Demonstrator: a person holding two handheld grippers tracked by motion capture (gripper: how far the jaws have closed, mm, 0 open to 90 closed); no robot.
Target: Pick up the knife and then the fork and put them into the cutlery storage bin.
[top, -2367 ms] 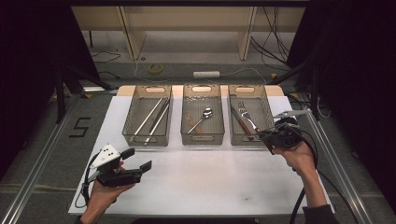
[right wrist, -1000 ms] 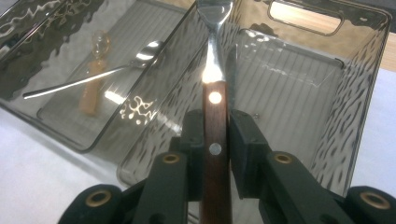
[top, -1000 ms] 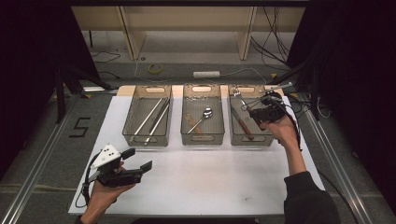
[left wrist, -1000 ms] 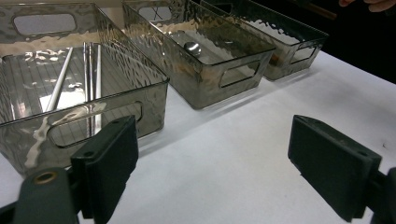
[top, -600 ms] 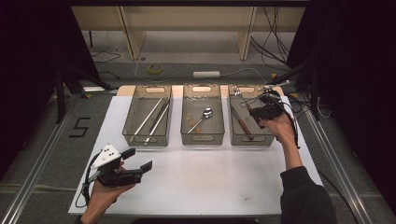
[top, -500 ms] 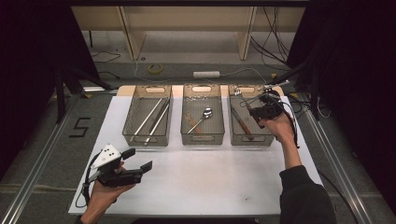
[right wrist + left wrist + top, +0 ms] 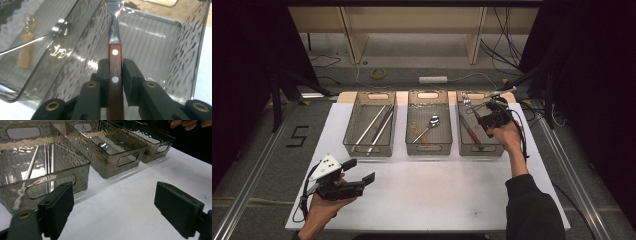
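Nearest the table's front edge, the left gripper point(image 7: 357, 176) rests in the person's hand just above the white mat point(image 7: 427, 190), its jaws spread wide with nothing between them, exactly where it sat a couple of seconds ago. Beyond it stand three smoky plastic bins in a row: the left bin point(image 7: 353, 145) holds long metal rods, the middle bin point(image 7: 429, 148) a spoon point(image 7: 428, 126) and a small tan piece. The change is all on the far right. A moment back the right gripper point(image 7: 482, 118) hung near the front corner of the right bin point(image 7: 499, 149); it has since travelled forward and eased lower, and now sits over the back half of that bin. Its jaws are clamped tight on the wooden handle of a fork point(image 7: 115, 62), which is in the air above the bin rather than lying in it. From the right gripper view the fork runs straight out along the jaws, its long axis in line with the bin's length, metal neck and tines pointing away toward the bin's far wall, handle end back toward the hand. A second brown-handled utensil point(image 7: 468, 129) already lies in there. To my eye the fork is about to be laid down beside it, so the sorting looks nearly done.
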